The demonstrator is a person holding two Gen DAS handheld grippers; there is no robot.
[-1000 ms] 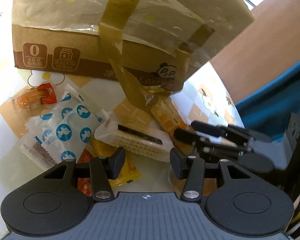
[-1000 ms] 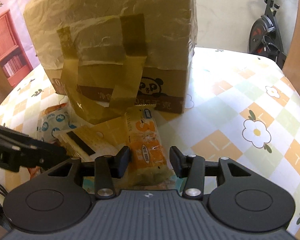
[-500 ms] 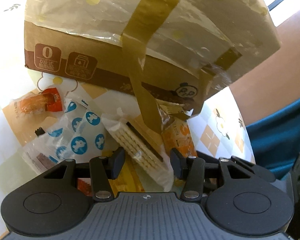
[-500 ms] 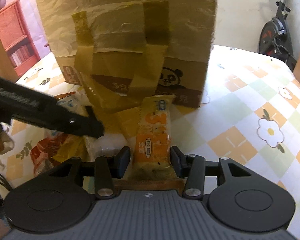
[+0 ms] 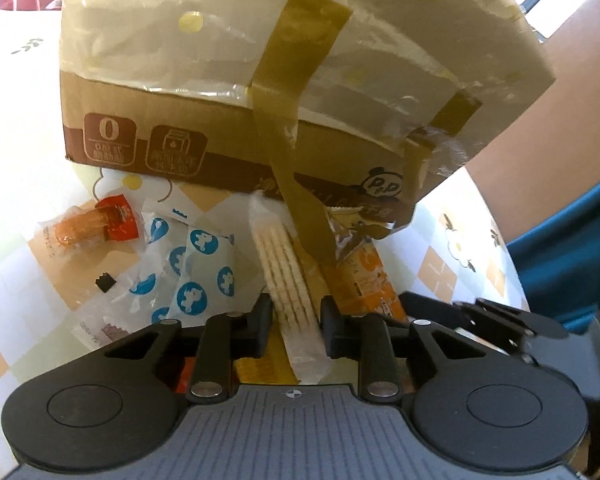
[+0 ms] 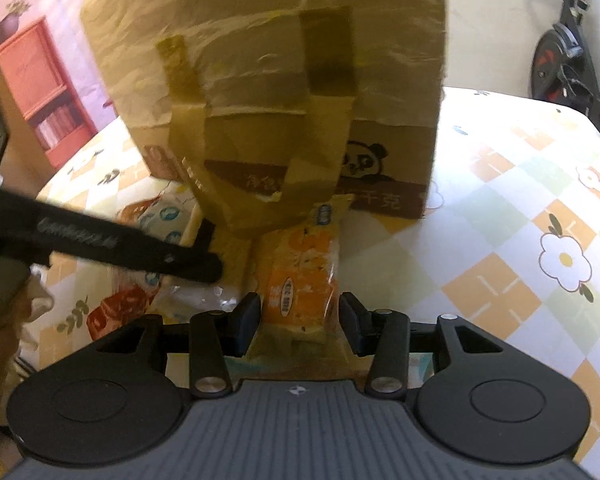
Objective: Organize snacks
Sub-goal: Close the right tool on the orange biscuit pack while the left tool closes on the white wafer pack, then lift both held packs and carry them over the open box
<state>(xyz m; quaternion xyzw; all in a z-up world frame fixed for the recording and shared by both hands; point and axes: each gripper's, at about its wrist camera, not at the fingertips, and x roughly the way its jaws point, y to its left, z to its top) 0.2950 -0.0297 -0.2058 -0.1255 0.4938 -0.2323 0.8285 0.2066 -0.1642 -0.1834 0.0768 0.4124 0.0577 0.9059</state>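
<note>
Closing on two snacks at once, you had each tool set over its own packet in front of the tall brown cardboard box patched with clear film and olive tape. Your left gripper had just been narrowing its jaws, and its pads pressed the sides of the clear-wrapped stack of pale wafer biscuits, which stood on edge between them. Your right gripper sat nearly closed around the orange plastic bread packet; the pads looked to touch its crinkled wrap, so I judged it held, though loosely.

To lift well, you needed to raise both straight up and keep them apart, since the left tool's arm lay just left of the right jaws. The wafers looked brittle, so a harder squeeze risked cracking them. The loose olive tape strip hung just ahead of both packets and could have snagged. Beside your left jaws lay the white wrapper with blue dots.
</note>
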